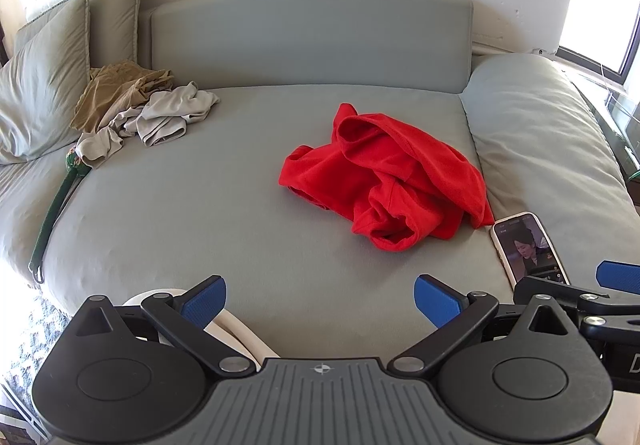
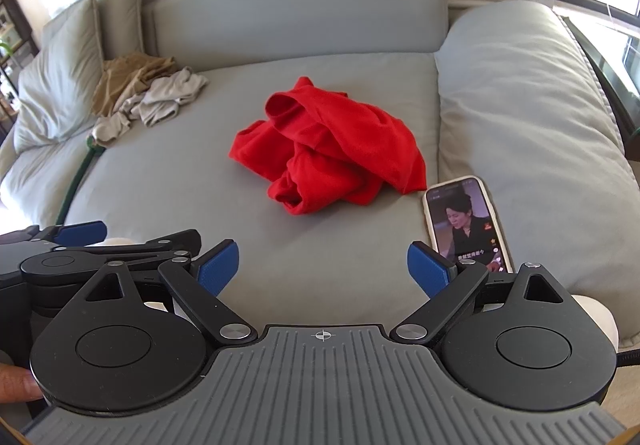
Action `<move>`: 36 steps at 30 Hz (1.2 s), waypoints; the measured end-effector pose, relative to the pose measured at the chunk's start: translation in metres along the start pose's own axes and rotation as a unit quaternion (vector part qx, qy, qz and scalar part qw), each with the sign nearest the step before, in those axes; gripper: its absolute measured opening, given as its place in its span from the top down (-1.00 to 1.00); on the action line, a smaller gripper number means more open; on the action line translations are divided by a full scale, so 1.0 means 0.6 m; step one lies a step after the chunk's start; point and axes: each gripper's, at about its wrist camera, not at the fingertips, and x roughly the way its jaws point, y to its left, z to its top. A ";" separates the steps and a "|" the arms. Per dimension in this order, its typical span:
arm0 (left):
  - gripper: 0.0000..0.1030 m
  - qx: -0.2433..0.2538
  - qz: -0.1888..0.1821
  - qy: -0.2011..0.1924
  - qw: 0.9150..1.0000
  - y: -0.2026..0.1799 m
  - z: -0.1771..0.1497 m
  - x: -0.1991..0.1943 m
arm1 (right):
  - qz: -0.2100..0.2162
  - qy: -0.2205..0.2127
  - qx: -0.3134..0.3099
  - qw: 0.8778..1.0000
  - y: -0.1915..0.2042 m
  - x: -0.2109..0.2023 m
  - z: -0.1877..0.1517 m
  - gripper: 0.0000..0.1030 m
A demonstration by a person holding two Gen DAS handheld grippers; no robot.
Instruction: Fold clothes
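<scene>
A: Clothes were seen in two lots on the grey sofa [image 1: 200,205]. The larger, a red garment [image 1: 384,177], lay crumpled in a heap near the middle of the seat, its right edge just beside a phone [image 1: 528,249]. A smaller pile, a tan garment [image 1: 116,89] with a pale grey garment [image 1: 172,113] tangled against it, was bunched at the far left by the cushions [image 1: 52,77].

B: And how were the grippers held?

A: The left gripper [image 1: 320,305] and the right gripper [image 2: 323,267] were held side by side over the near edge of the seat, well short of the red heap. Both sets of jaws were spread wide, with nothing between the blue pads.

B: How might the red piece be handled well?

A: It was judged that the heap would need to be spread flat before any fold could be made. Two separate points on one hem or at the shoulders would best be pinched, a single layer each, so that the cloth could be lifted and shaken open. Care would be called for near the phone, which could be dragged along.

B: Was any writing legible?

A: A line of small characters was shown on the phone screen, too small to be read. No brand was made out on the clothes.
</scene>
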 end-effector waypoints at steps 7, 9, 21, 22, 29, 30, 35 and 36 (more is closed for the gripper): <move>-0.97 -0.007 -0.015 0.005 1.000 0.010 -0.001 0.019 | 0.014 0.010 0.020 1.000 -0.008 0.013 -0.004 -0.80; -0.97 -0.012 -0.011 0.008 1.000 0.015 0.000 0.028 | 0.015 0.012 0.023 1.000 -0.009 0.018 -0.004 -0.80; -0.95 -0.038 0.014 0.018 0.999 0.061 0.027 0.102 | 0.044 0.010 0.066 0.997 -0.027 0.103 0.027 -0.79; -0.92 -0.039 0.016 0.017 0.999 0.066 0.031 0.109 | 0.045 0.005 0.068 0.997 -0.031 0.115 0.029 -0.77; -0.59 -0.040 0.013 0.014 0.999 0.086 0.065 0.160 | 0.065 -0.019 0.032 0.997 -0.030 0.227 0.031 -0.22; -0.56 -0.032 0.004 0.007 0.999 0.084 0.073 0.170 | 0.071 -0.022 0.027 0.997 -0.026 0.243 0.032 -0.22; -0.55 0.027 -0.060 -0.044 0.997 0.063 0.132 0.233 | 0.066 -0.032 -0.006 0.997 -0.003 0.294 0.046 -0.27; -0.56 0.053 -0.064 -0.055 0.995 0.054 0.146 0.249 | 0.060 -0.030 -0.014 0.998 0.001 0.305 0.048 -0.27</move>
